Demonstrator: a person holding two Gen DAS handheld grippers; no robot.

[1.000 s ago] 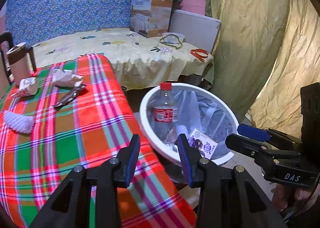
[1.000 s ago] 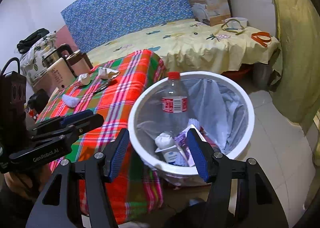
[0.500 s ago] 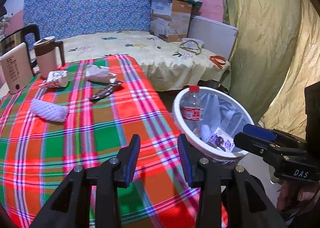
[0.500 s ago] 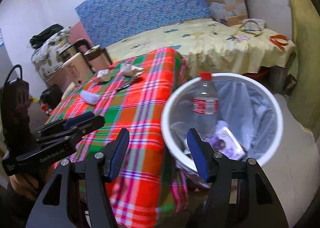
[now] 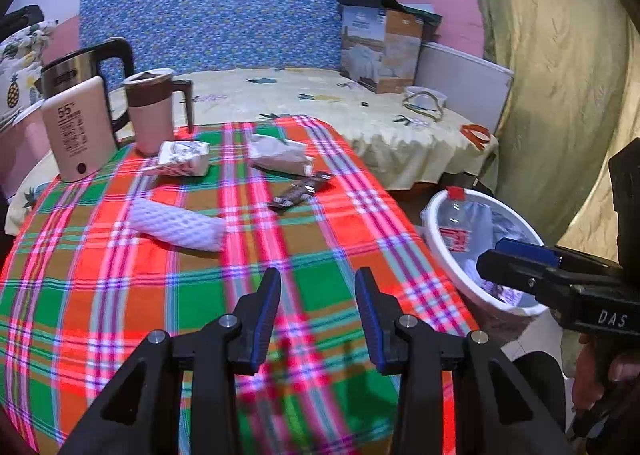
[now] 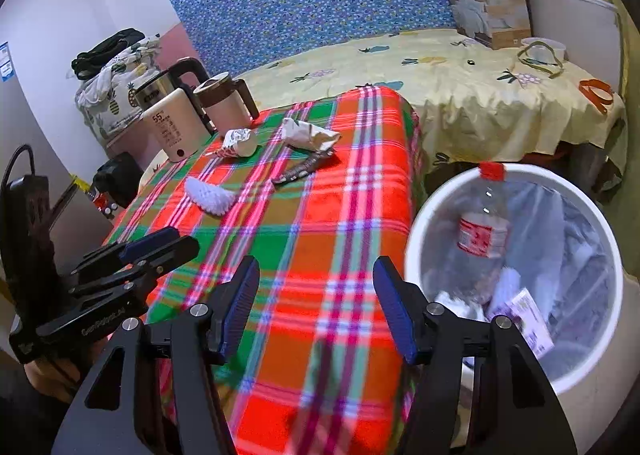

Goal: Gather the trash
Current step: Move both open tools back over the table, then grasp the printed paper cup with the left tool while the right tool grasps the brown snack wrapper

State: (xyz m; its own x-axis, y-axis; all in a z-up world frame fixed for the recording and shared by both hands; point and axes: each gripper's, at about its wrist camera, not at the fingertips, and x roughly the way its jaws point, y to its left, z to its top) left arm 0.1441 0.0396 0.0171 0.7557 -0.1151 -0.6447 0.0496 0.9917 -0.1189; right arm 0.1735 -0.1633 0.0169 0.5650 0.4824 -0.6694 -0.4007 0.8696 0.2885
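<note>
Trash lies on the plaid tablecloth (image 5: 120, 295): a white foam net sleeve (image 5: 176, 225), a crumpled printed wrapper (image 5: 182, 159), a crumpled paper bag (image 5: 280, 153) and a dark snack wrapper (image 5: 298, 193). The same foam sleeve (image 6: 210, 197), paper bag (image 6: 308, 135) and dark wrapper (image 6: 302, 171) show in the right wrist view. A white bin (image 6: 516, 275) beside the table holds a clear bottle (image 6: 482, 231) and packets. My left gripper (image 5: 316, 299) hovers open and empty over the cloth, short of the trash. My right gripper (image 6: 316, 287) is open and empty over the table's near right edge.
A steel kettle (image 5: 80, 71), a beige thermos box (image 5: 78, 131) and a brown-lidded jug (image 5: 154, 111) stand at the table's far left. Behind is a bed with a yellow sheet (image 5: 320, 103) and a cardboard box (image 5: 380, 47). A curtain (image 5: 552, 75) hangs at the right.
Both grippers have swung left, away from the bin and over the table. The bin has slid toward the right edge of both views; both grippers stayed open and empty.
</note>
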